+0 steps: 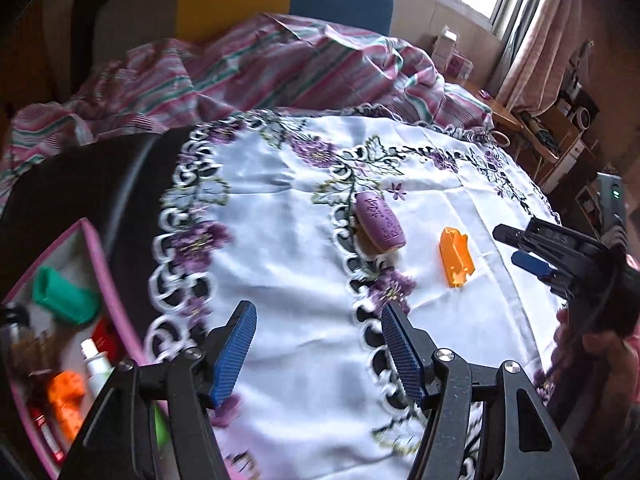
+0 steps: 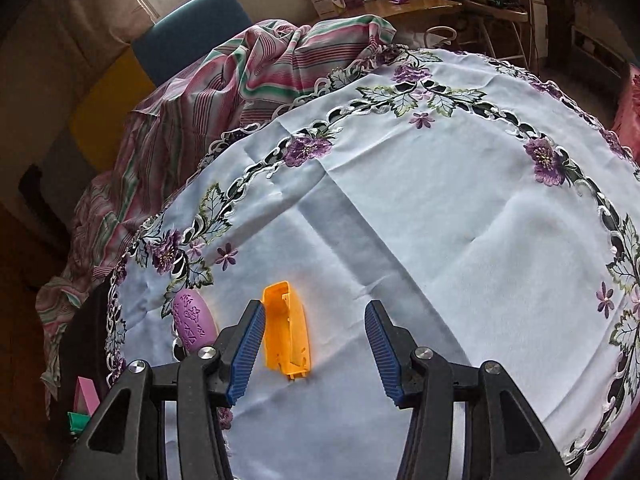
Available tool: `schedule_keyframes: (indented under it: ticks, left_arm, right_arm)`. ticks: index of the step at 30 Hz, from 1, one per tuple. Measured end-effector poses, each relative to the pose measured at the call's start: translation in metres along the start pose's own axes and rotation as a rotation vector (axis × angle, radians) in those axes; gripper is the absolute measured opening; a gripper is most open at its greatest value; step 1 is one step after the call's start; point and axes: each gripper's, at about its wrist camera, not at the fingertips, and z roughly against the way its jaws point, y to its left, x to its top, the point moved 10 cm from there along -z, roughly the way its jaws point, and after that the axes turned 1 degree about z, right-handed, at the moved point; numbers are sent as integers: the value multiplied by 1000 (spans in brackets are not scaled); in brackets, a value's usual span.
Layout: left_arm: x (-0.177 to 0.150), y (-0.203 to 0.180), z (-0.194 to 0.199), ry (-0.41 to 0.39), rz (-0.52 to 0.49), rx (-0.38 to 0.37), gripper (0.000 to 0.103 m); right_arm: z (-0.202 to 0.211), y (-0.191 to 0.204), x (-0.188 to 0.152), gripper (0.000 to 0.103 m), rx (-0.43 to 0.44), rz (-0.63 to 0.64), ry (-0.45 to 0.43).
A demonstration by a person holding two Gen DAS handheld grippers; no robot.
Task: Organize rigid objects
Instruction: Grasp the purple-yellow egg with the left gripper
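**Two loose pieces on the cloth, both tools spread and empty**

Here the counter [image 1: 72,184], draped in an embroidered white tablecloth [image 2: 460,220], fills both views. Only the left wrist view shows the pink-rimmed box [image 1: 98,256] at the counter's left edge, holding a green piece [image 1: 64,294], a white bottle [image 1: 96,362] and an orange piece [image 1: 66,398]. Wide bare cloth lies to the right in the right wrist view. One purple oval piece [image 1: 380,222] and one orange plastic piece [image 2: 286,330] lie near each other. The left tool [image 1: 316,346] gapes open, holding nothing; the right tool [image 2: 316,350] likewise, its left finger just beside the orange plastic piece.
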Motion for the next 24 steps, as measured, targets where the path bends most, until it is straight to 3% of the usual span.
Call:
schedule_keyframes:
  ticks: [13, 20, 21, 24]
  left_arm:
    - [56, -45, -99, 97, 17, -12, 71]
    - [69, -56, -139, 140, -9, 38, 73]
    - [68, -56, -145, 155, -19, 48, 70]
    - [65, -51, -147, 141, -40, 84, 42]
  right_arm:
    - [-4, 1, 1, 53, 44, -44, 30]
    - [-5, 4, 0, 53, 64, -48, 41]
    - [-6, 4, 0, 53, 63, -45, 41]
    - [-9, 3, -2, 53, 55, -39, 50]
